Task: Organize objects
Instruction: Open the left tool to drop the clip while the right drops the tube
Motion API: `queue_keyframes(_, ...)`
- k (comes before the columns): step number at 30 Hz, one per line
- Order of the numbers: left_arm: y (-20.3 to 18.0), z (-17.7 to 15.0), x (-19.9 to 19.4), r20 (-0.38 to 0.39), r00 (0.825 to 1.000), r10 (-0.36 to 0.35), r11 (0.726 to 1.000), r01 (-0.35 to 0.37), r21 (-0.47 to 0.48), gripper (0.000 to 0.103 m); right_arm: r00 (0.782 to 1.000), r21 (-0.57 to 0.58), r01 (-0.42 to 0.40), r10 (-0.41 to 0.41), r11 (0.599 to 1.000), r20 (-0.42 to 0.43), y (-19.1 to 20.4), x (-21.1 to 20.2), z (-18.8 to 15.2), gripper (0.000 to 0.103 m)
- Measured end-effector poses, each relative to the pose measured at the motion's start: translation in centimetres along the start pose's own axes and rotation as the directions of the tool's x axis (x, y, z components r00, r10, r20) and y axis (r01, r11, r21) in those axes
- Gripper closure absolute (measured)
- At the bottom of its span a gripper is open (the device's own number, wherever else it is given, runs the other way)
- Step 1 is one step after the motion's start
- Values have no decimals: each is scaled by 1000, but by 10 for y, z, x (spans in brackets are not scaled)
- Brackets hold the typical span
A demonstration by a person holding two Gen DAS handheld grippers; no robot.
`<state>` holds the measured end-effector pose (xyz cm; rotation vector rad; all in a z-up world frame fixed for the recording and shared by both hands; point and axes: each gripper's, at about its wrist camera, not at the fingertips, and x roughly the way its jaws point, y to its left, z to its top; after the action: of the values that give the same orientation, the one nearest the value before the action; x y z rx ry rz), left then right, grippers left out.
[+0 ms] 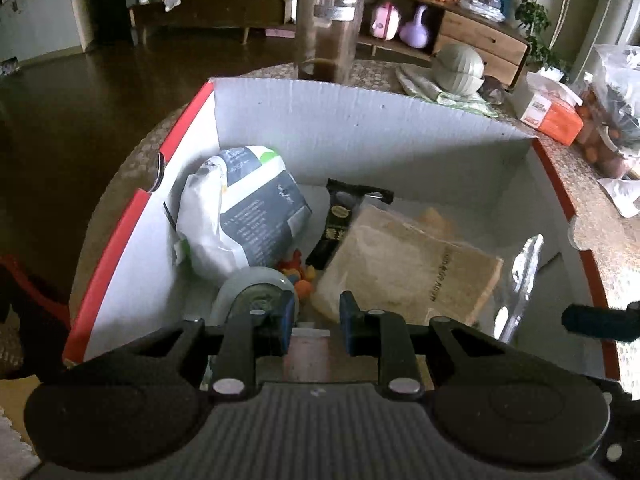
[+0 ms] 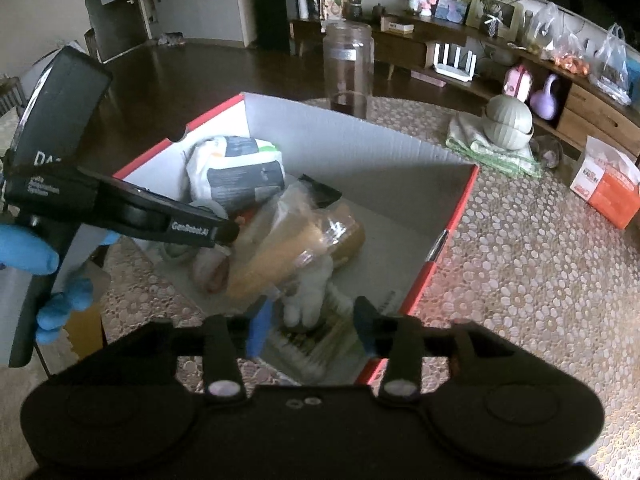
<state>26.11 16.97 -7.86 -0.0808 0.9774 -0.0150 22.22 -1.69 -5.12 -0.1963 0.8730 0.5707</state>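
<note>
White cardboard box [image 2: 360, 152]; right gripper [image 2: 312, 326] half open above a fluffy toy [image 2: 312, 292]; left gripper [image 1: 314, 320] narrow, holding a pink item [image 1: 308, 354].

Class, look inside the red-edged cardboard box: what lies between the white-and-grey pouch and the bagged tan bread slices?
In the left wrist view, a black snack wrapper lies between the white-and-grey pouch and the bagged tan bread slices.

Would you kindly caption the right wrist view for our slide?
Right gripper open above a white plush toy in the red-edged cardboard box of packaged snacks.
</note>
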Motion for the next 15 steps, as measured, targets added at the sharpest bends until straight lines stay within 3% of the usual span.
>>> queue_keyframes(5, -7, -5, -18, 38, 999, -2, 999, 0, 34, 77, 999, 5, -6, 5, 1000, 37, 1, -15, 1, 39)
queue_keyframes(8, -9, -7, -29, 54, 999, -3, 999, 1, 39, 66, 998, 13, -11, 10, 1000, 56, 1, -24, 0, 39)
queue_keyframes(10, -11, -10, -40, 78, 997, -12, 999, 9, 39, 36, 997, 15, -14, 13, 1000, 72, 1, -31, -2, 38)
queue_keyframes(15, -20, -16, -64, 127, 992, 0, 997, -11, 81, 34, 993, 29, -19, 16, 999, 116, 0, -49, -6, 33)
